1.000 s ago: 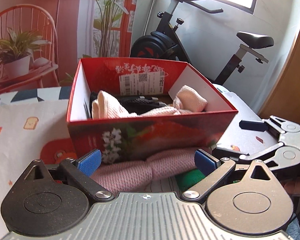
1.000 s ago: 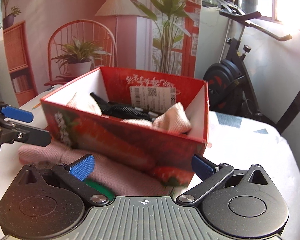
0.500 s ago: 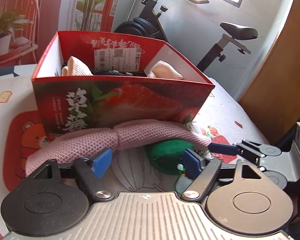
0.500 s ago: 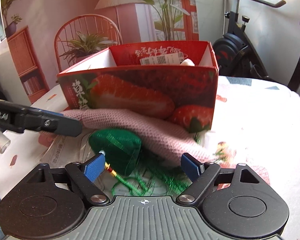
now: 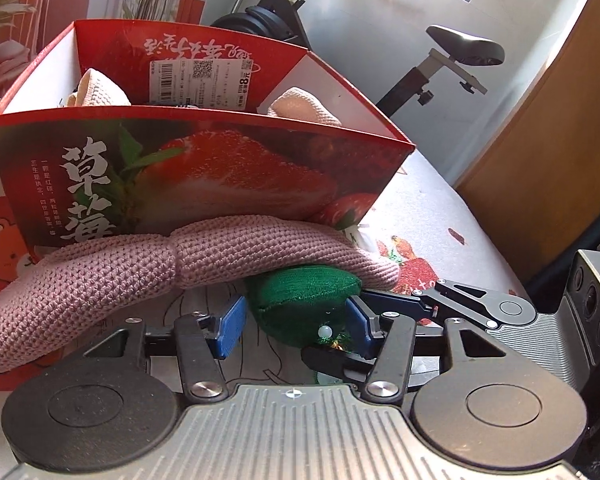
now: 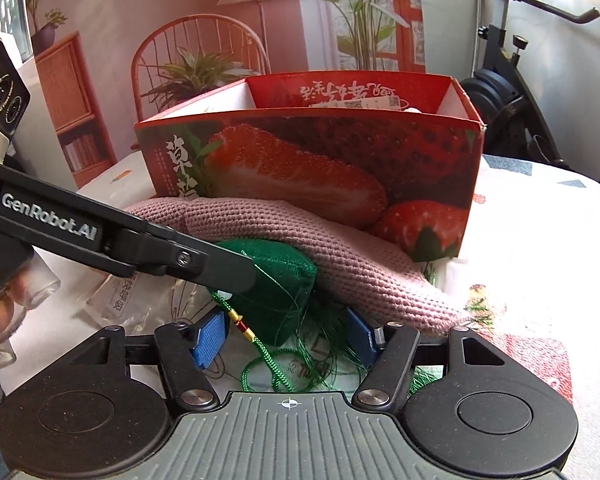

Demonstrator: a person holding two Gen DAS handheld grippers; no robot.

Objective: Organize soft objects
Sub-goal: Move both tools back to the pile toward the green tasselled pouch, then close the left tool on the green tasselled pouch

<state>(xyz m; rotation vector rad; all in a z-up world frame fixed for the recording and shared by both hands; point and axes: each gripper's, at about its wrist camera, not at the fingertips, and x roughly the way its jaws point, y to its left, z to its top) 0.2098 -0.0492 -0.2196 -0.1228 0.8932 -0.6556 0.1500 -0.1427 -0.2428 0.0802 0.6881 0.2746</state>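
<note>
One plump green pouch [image 5: 302, 300] trails tasselled cord [image 6: 268, 364].

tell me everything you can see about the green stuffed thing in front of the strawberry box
The green pouch is a small plump cushion of dark green fabric with a seam along one edge. A white bead, red and gold beads and a green cord with loose tassel threads trail from it. It lies on the printed cloth, tucked partly under the pink knitted roll. Both open claws, left and right, straddle it; whether the pads touch it is unclear.
</note>
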